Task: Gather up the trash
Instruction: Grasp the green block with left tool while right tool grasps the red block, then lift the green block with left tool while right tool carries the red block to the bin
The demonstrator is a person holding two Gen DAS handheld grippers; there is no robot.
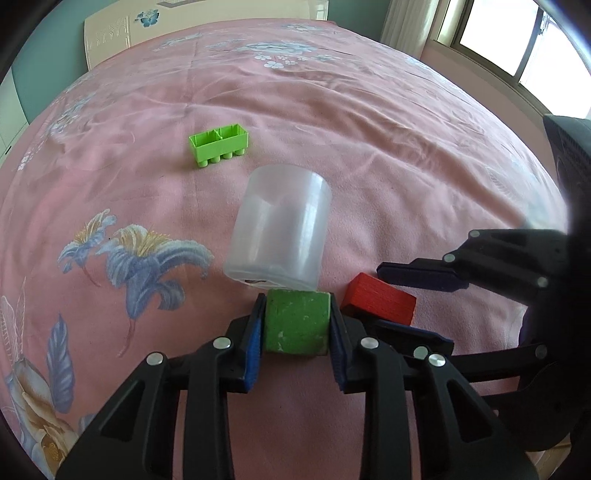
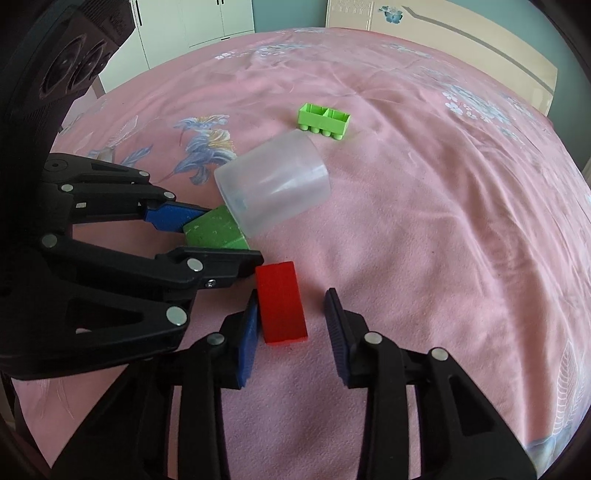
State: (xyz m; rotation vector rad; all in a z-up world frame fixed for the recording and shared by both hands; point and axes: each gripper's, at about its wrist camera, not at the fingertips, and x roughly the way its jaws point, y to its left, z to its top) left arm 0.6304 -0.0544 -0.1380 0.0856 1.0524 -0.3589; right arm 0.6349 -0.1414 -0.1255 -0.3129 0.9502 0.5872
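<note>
My left gripper (image 1: 297, 301) is shut on a scuffed green block (image 1: 297, 321), with both blue pads pressed on its sides. The block's far end touches the mouth of a translucent plastic cup (image 1: 279, 229) lying on its side. The right wrist view shows that same left gripper (image 2: 232, 234) around the green block (image 2: 216, 232) beside the cup (image 2: 275, 184). My right gripper (image 2: 291, 295) straddles a red block (image 2: 282, 302) on the bed. Its left pad touches the block and the right pad stands apart, so it is open. A bright green toy brick (image 1: 219, 144) lies upside down beyond the cup.
Everything rests on a pink floral bedspread (image 1: 369, 147). A cream headboard (image 1: 110, 33) stands behind it and a window (image 1: 517, 33) at the far right. White wardrobe doors (image 2: 199, 22) show past the bed's far edge.
</note>
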